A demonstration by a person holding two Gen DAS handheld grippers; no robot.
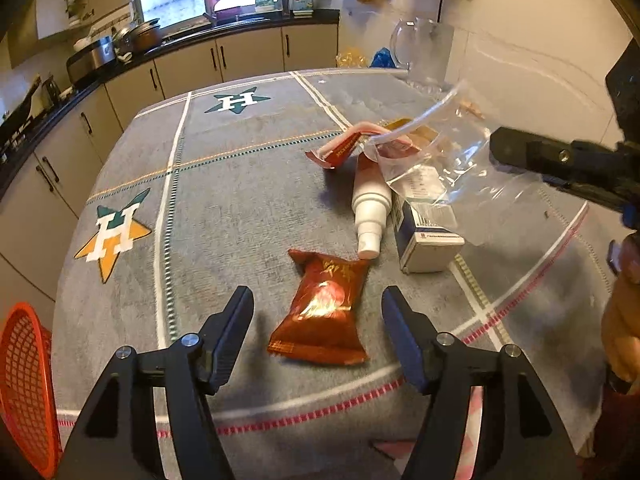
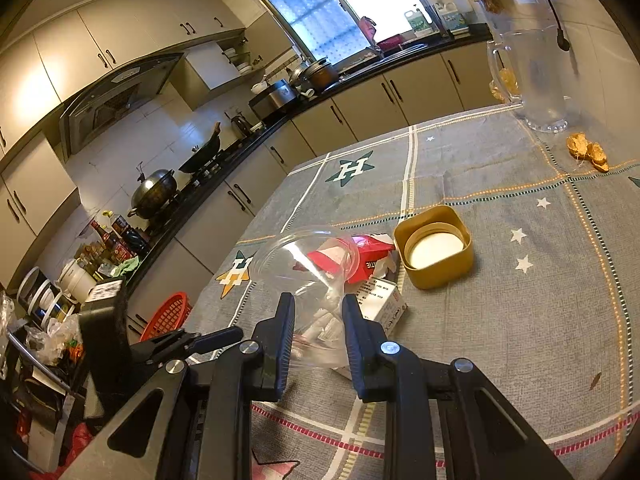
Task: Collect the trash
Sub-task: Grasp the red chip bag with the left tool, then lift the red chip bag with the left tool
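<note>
Your left tool (image 1: pixel 318 330) stood wide open over the red snack packet (image 1: pixel 322 308) at lower centre of the frame, the packet's long axis running up-frame on the table (image 1: pixel 240 184). Your right tool (image 2: pixel 318 330) pinched the clear plastic bag (image 2: pixel 308 276), lifted at centre frame.

A shiny red-orange foil snack packet (image 1: pixel 320 312) with gold lettering lies on the grey counter cloth (image 1: pixel 240 184) patterned with green-and-yellow H stars, beside an orange mesh plastic basket (image 1: pixel 24 380).

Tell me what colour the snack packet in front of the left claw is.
Reddish-orange snack packet, clearest in the left wrist view.
</note>
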